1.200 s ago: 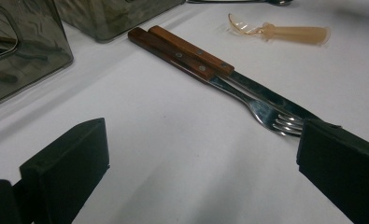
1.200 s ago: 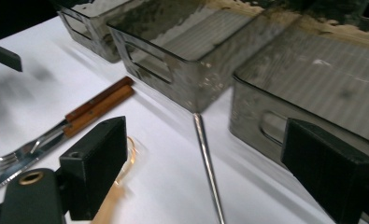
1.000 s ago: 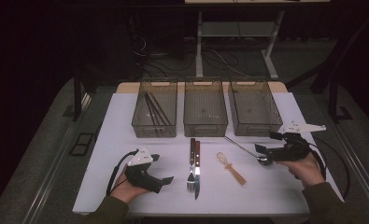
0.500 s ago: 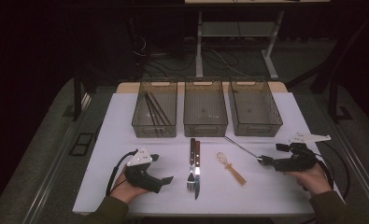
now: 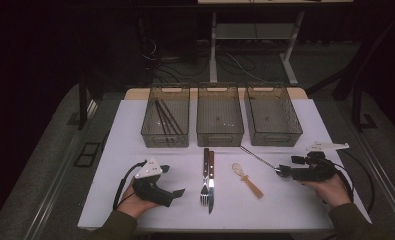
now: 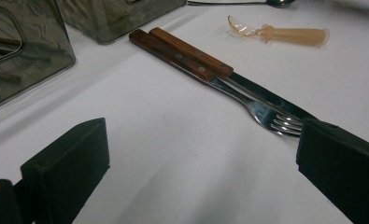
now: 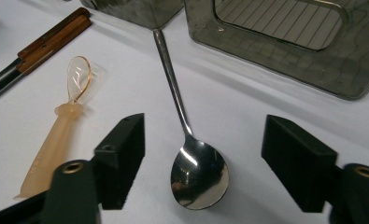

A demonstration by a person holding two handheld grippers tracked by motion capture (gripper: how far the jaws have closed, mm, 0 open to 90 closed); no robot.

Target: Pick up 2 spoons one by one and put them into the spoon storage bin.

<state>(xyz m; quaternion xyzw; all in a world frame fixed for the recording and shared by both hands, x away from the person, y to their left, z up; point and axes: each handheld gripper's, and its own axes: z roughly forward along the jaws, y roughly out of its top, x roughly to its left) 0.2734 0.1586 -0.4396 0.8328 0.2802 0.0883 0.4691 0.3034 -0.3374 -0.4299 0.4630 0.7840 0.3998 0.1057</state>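
Right gripper (image 7: 203,163) rests low on the white table (image 5: 135,130) just in front of the rightmost bin (image 5: 272,117), its jaws, which have just been closing, standing apart on either side of the metal spoon's (image 7: 191,158) bowl without pressing it. Lying flat with its long handle running toward that bin, the spoon looks light, rigid and slick. A grip across the thin neck, just above the bowl, seems safer than one on the rounded, polished bowl.
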